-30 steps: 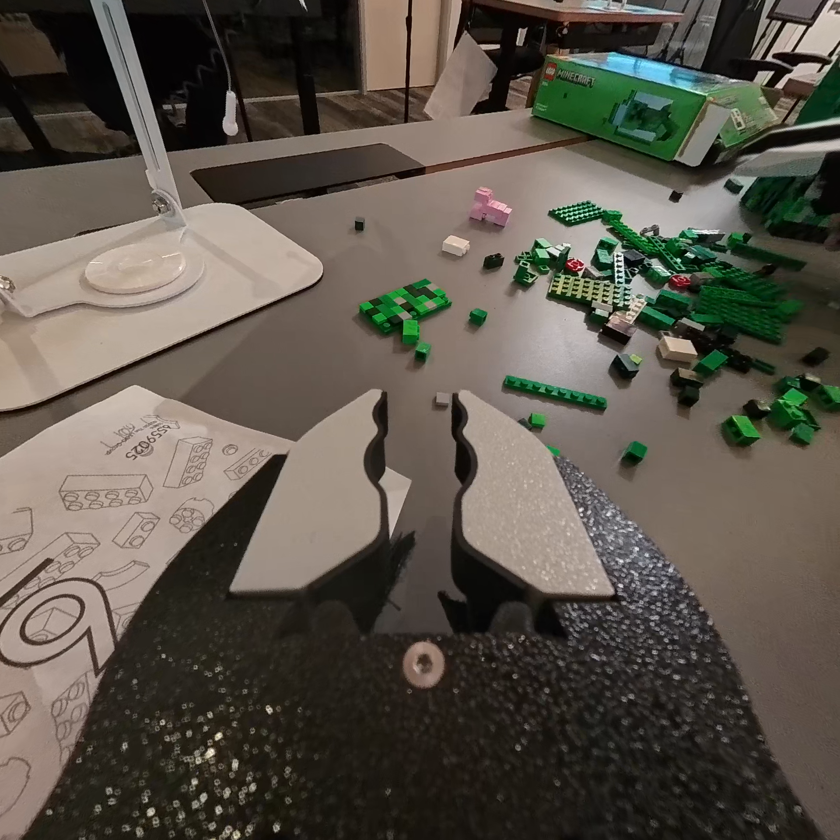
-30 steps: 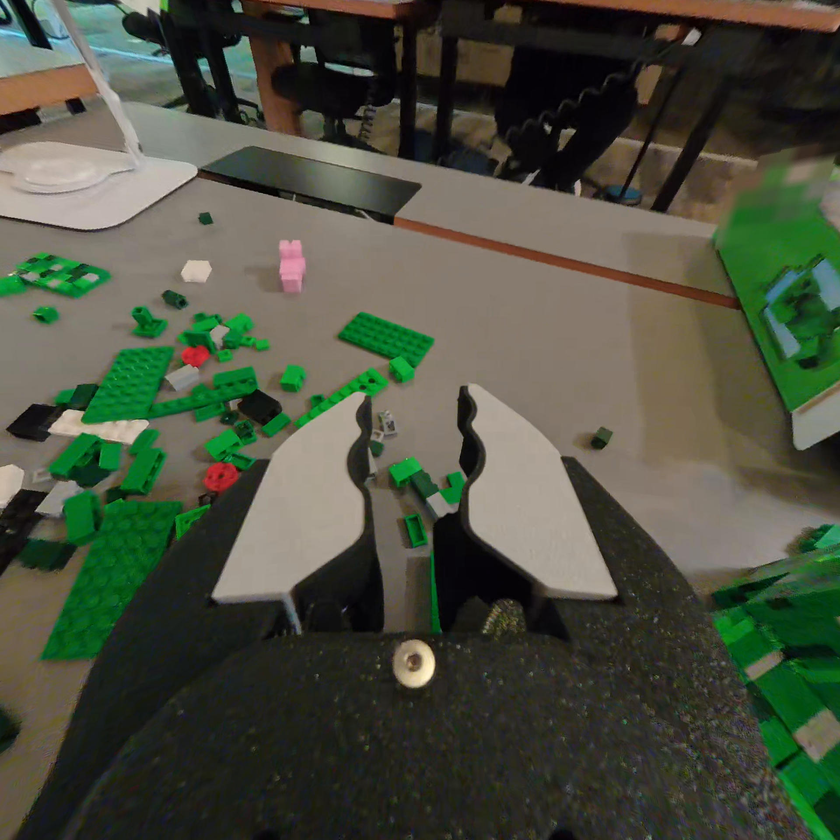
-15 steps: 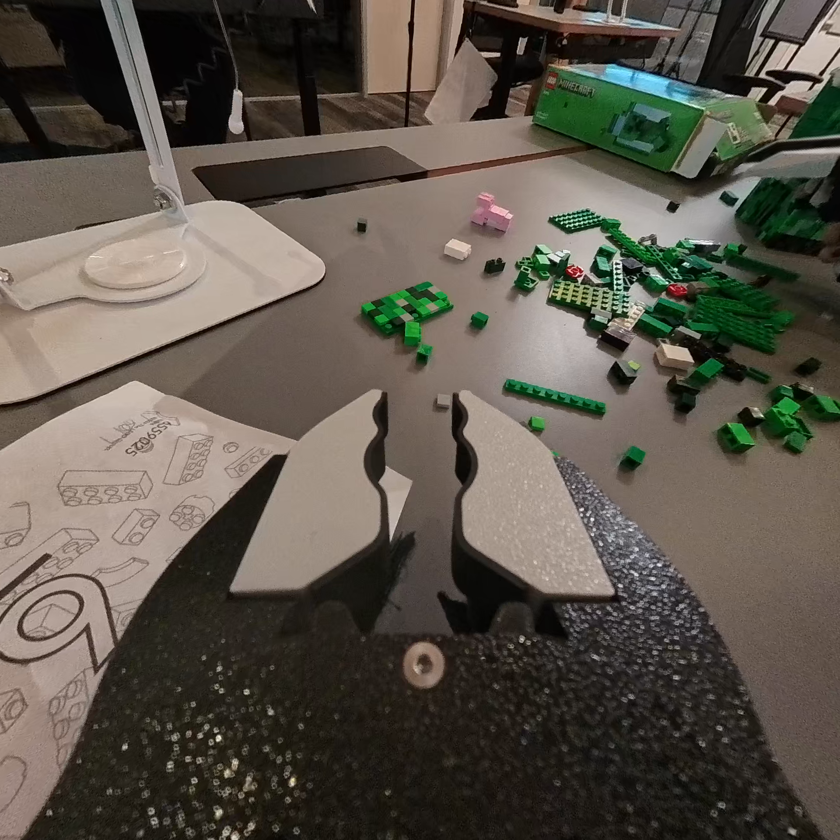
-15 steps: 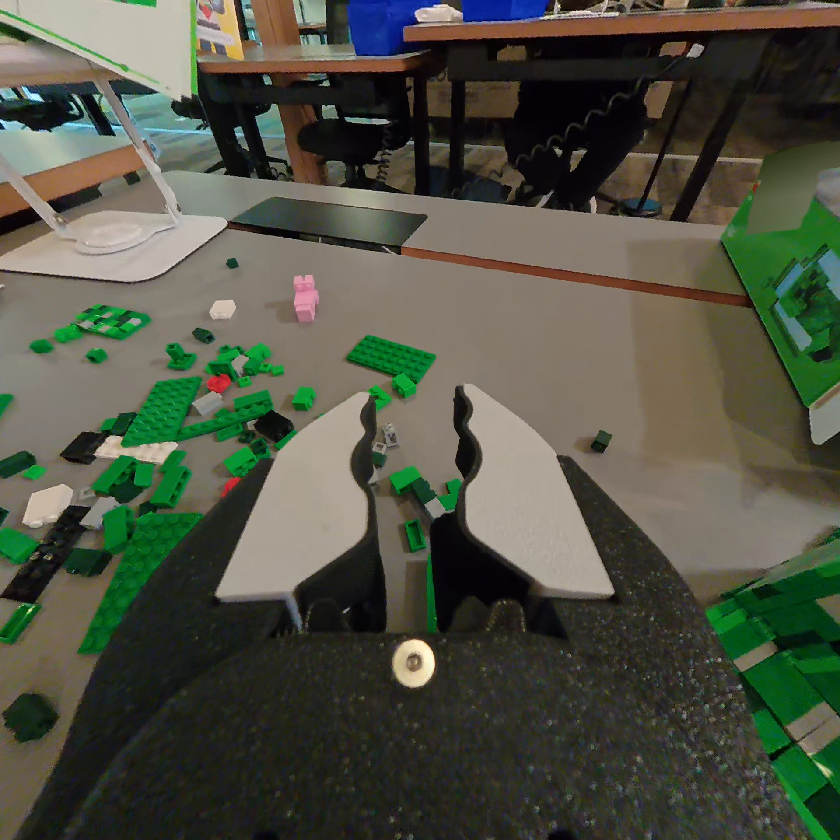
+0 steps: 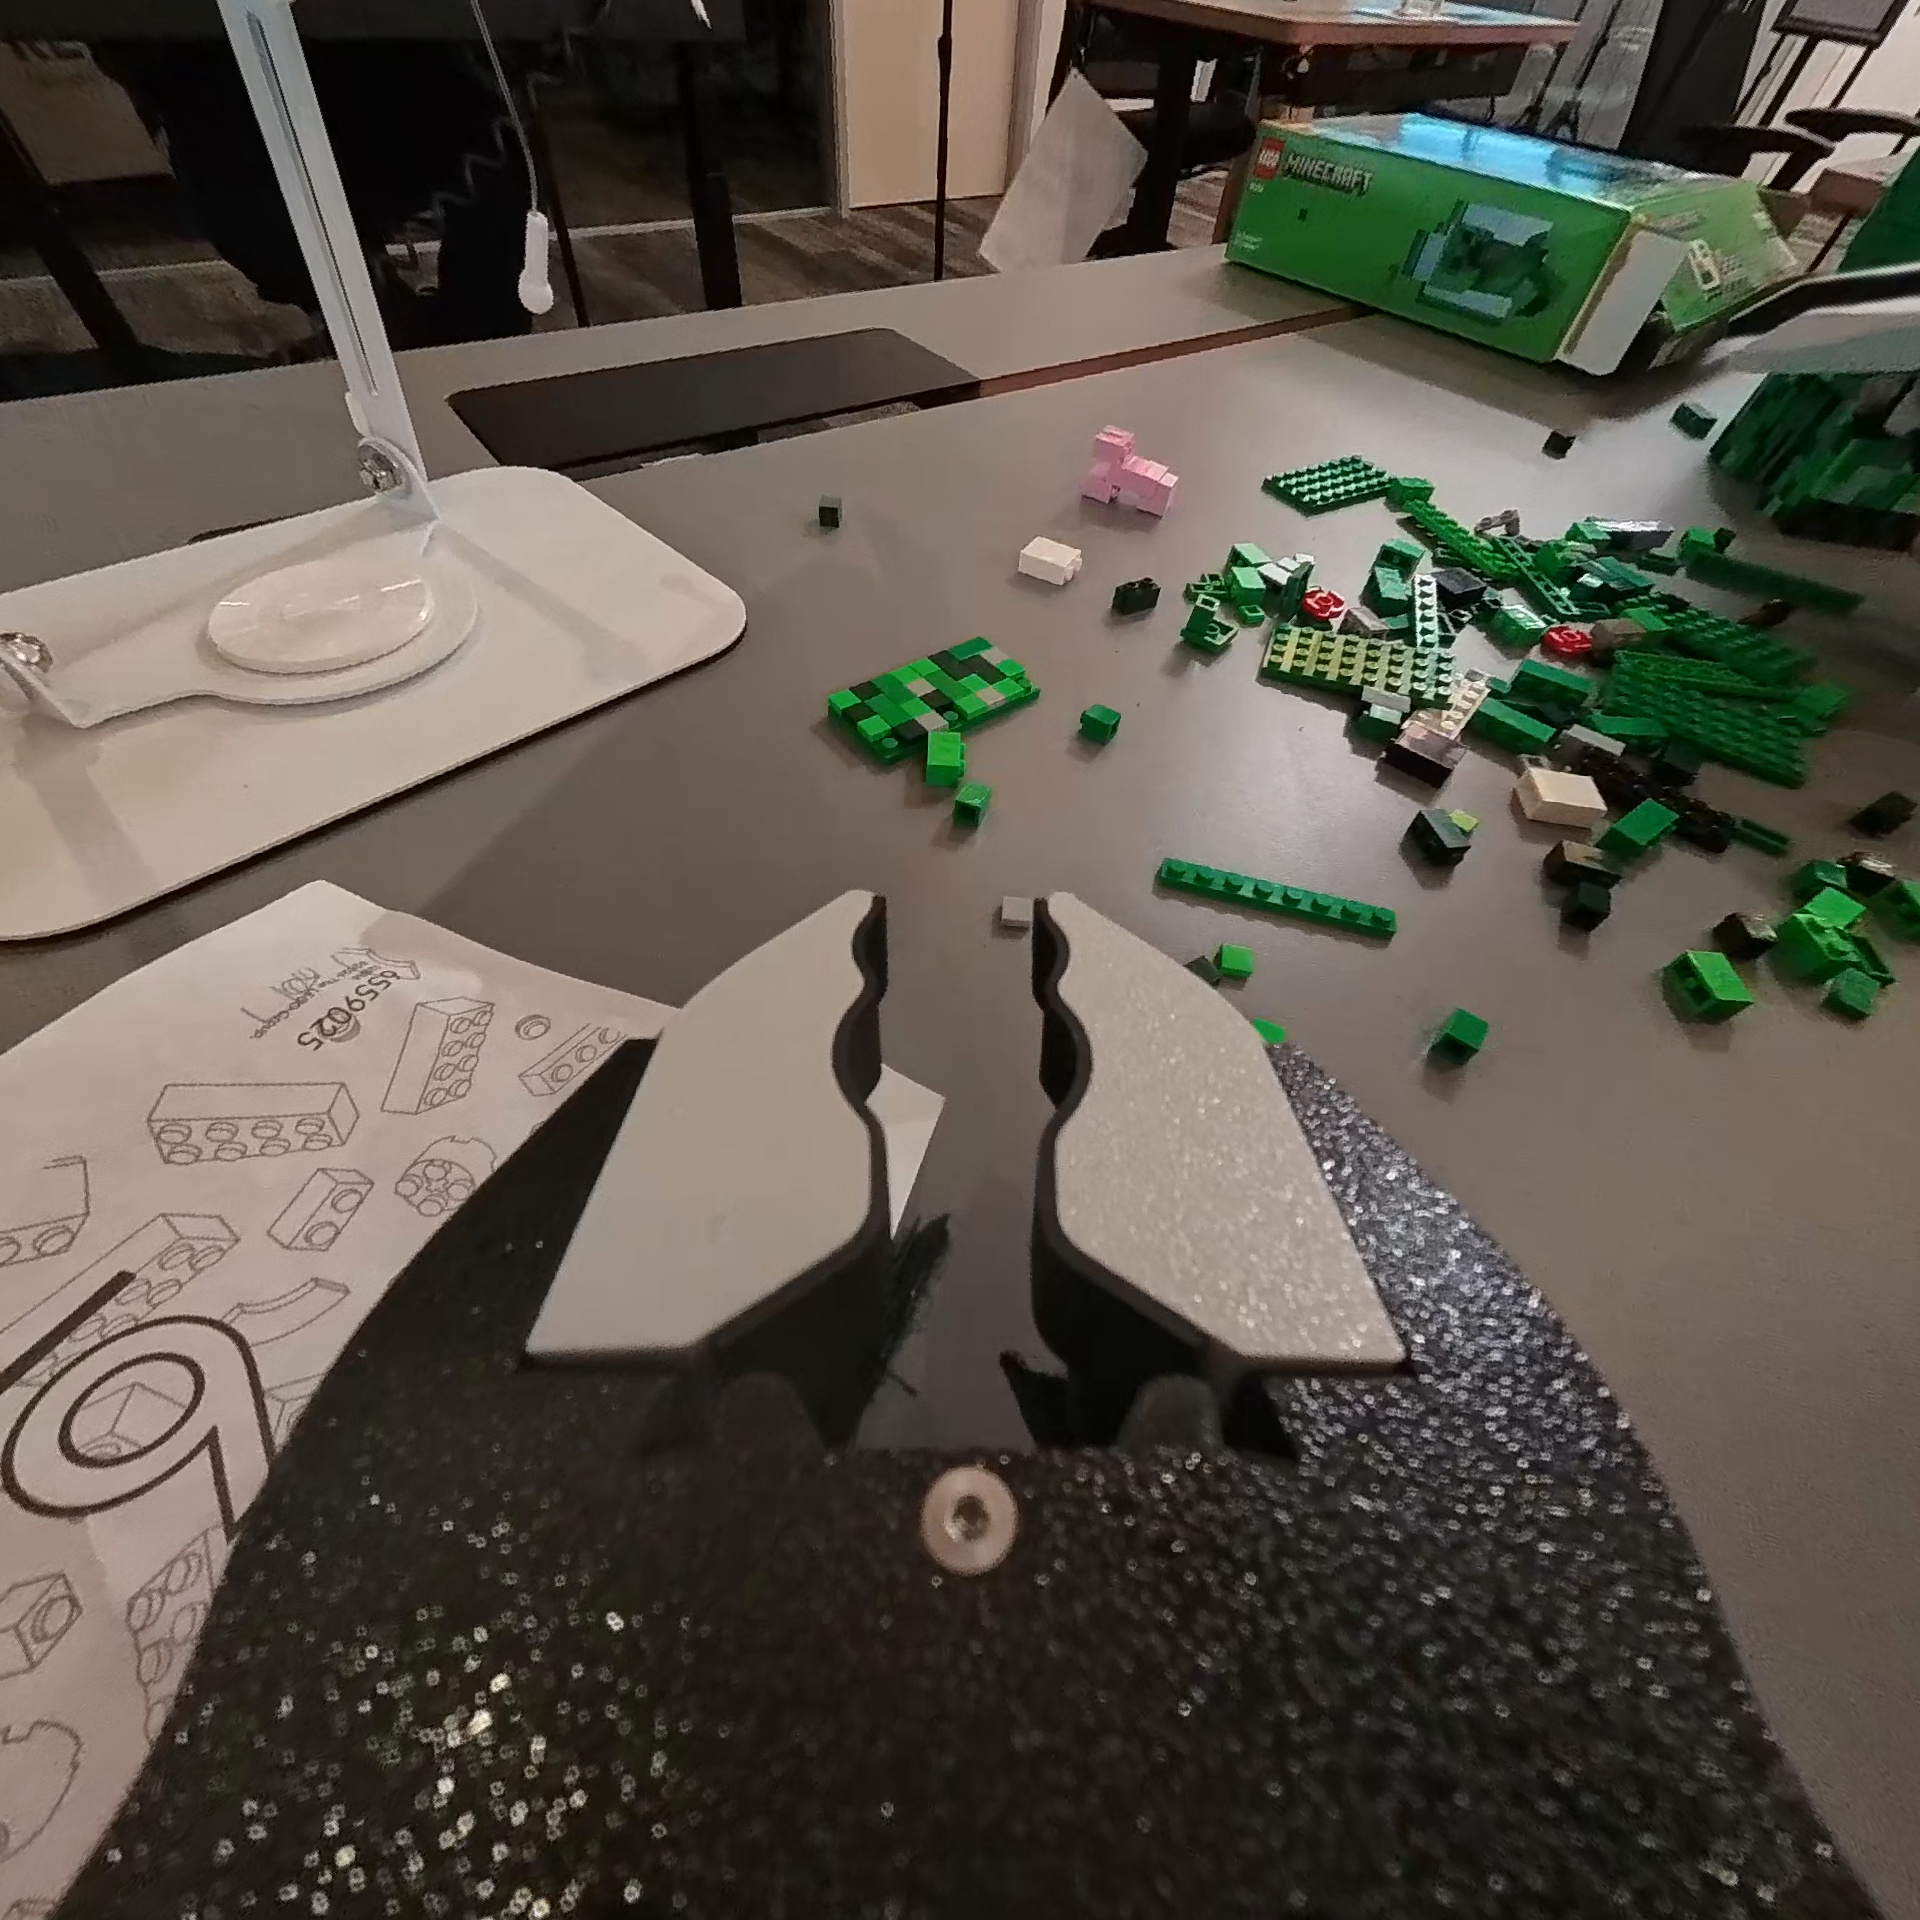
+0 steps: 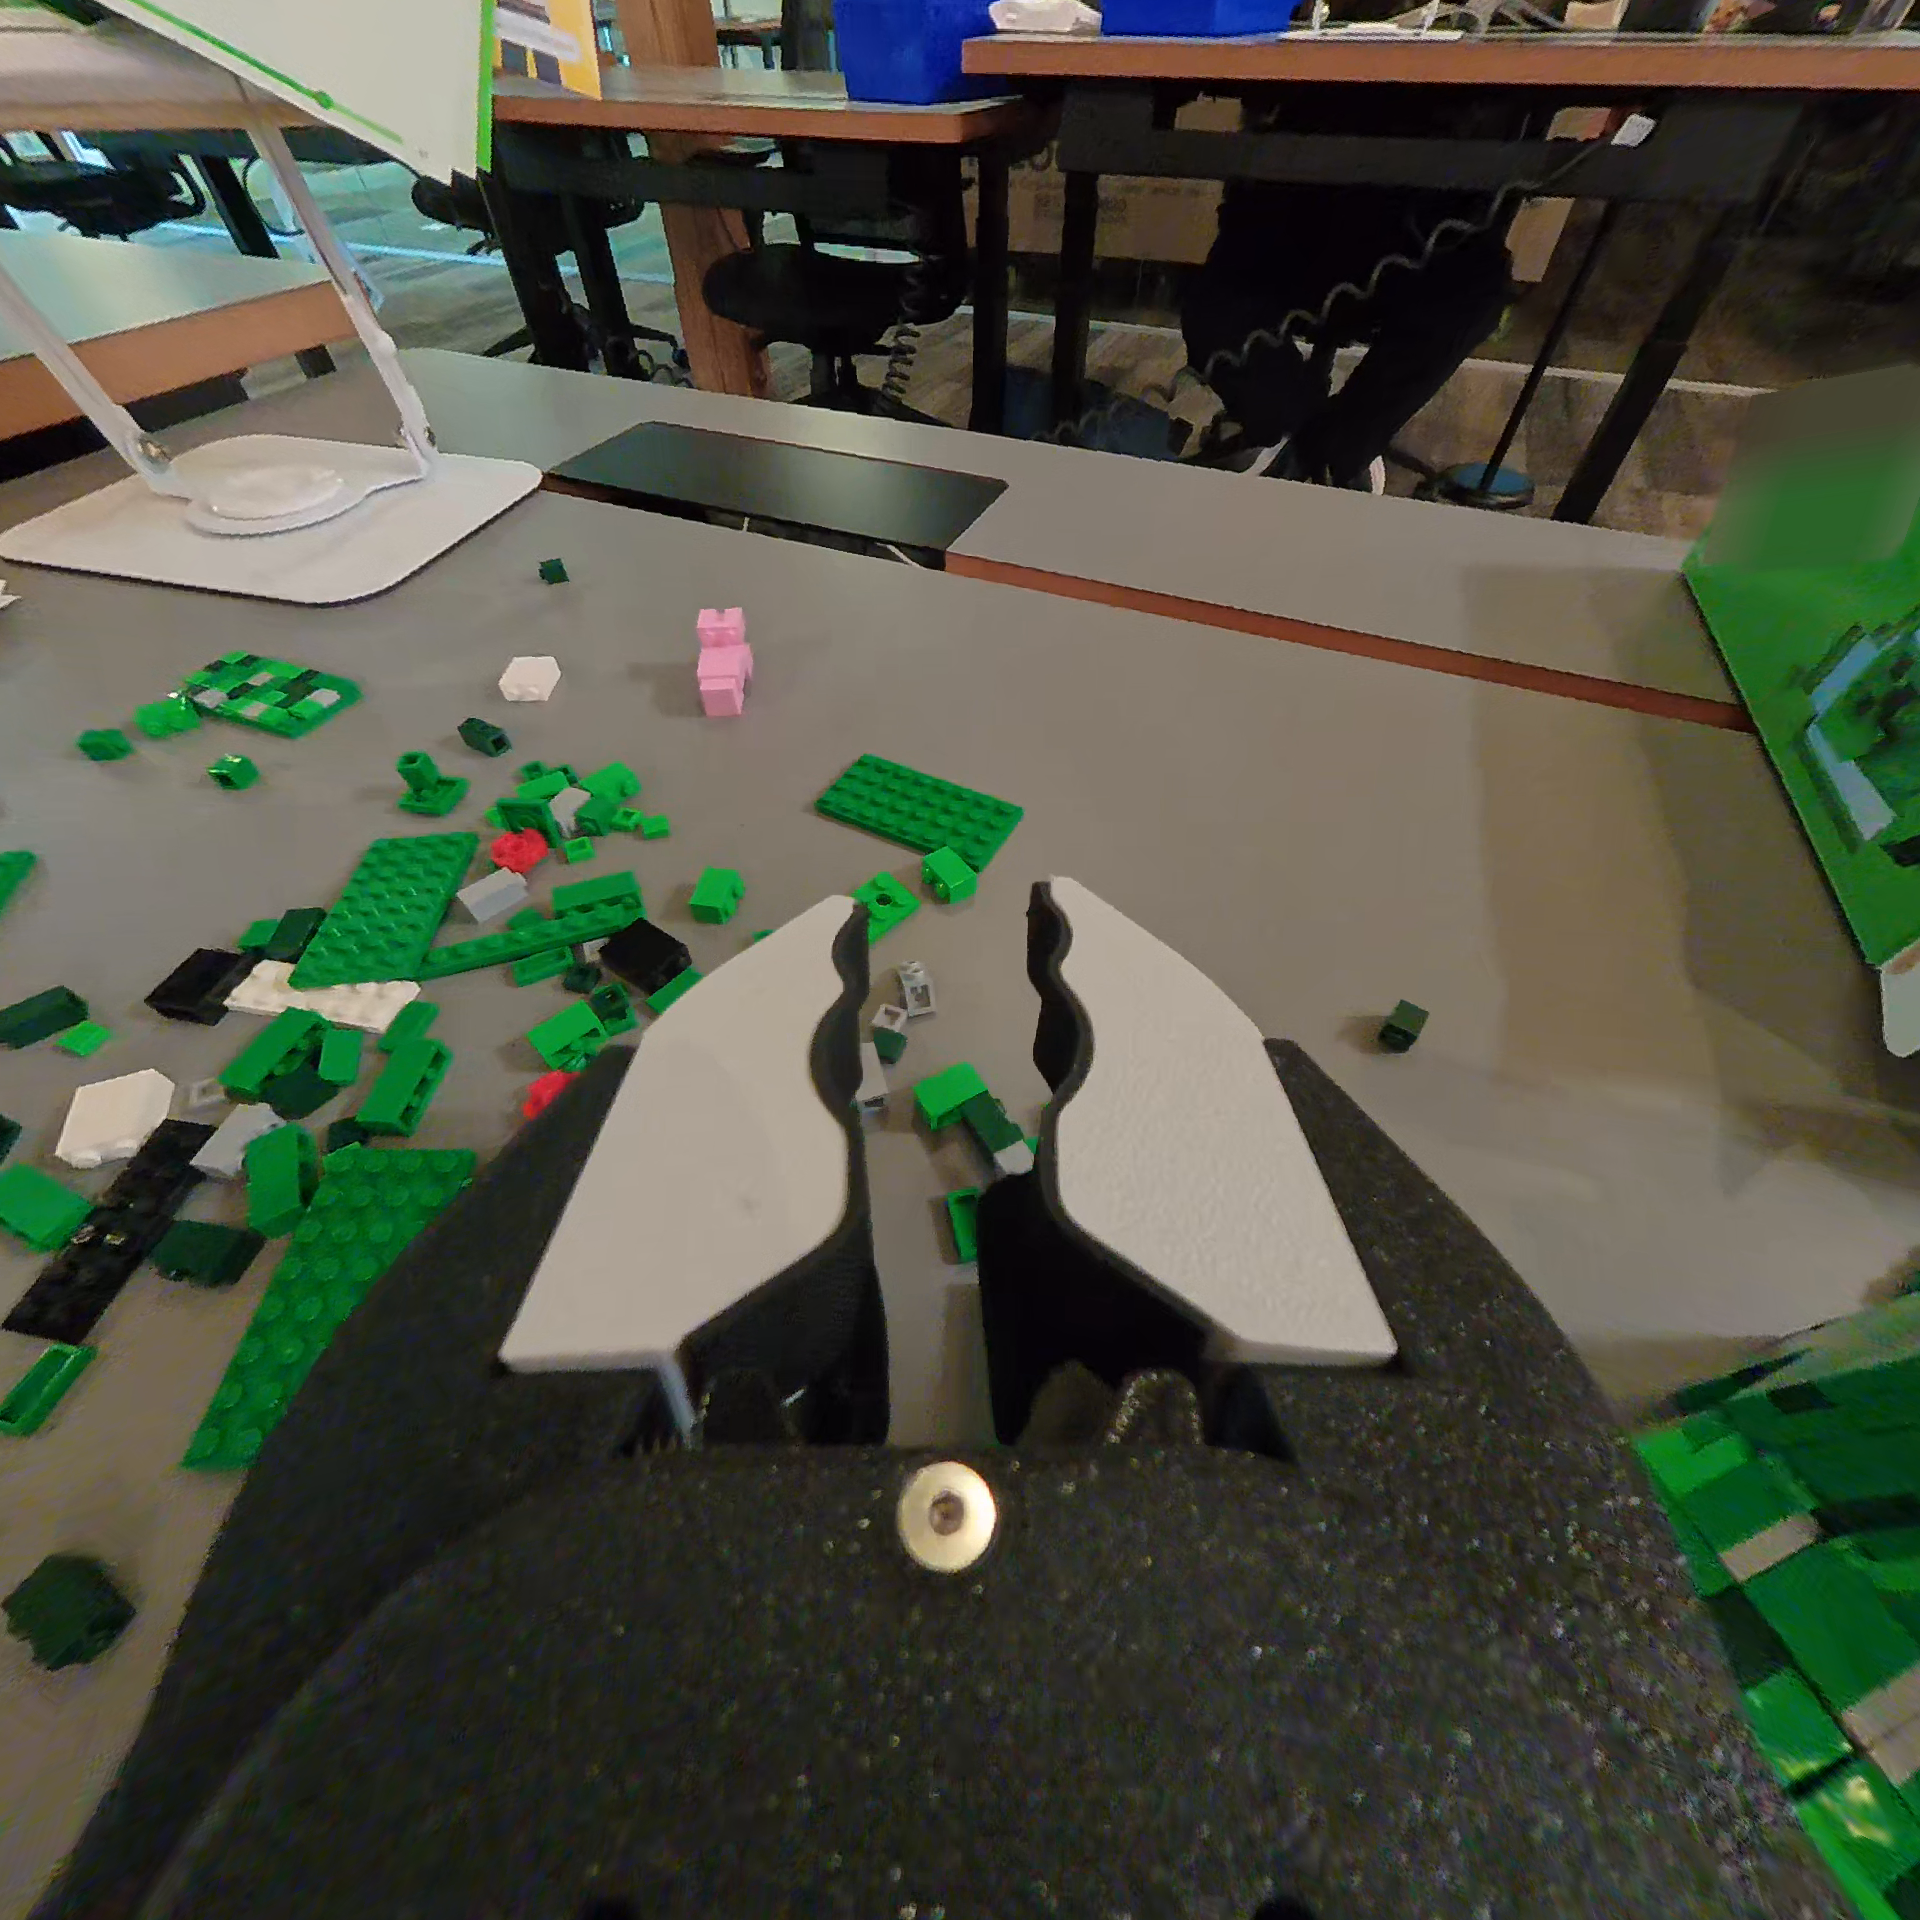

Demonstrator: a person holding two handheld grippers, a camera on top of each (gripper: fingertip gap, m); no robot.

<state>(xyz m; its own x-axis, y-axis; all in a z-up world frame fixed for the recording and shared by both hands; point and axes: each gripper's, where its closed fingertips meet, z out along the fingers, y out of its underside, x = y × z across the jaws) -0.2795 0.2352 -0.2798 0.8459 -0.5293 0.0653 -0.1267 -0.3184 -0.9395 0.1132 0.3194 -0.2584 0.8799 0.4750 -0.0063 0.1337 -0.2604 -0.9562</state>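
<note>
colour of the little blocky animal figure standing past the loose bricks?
Pink. The small blocky brick-built animal figure shows best in the right wrist view.

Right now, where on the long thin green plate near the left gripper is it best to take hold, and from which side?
Probably at the middle of the long thin green plate, from above, one of the fingers on each long edge. It lies flat on the grey table, one stud wide, with bare table along both sides. The left gripper is open and empty.

Green block build blurred, cut by frame edge; box cropped.
</note>
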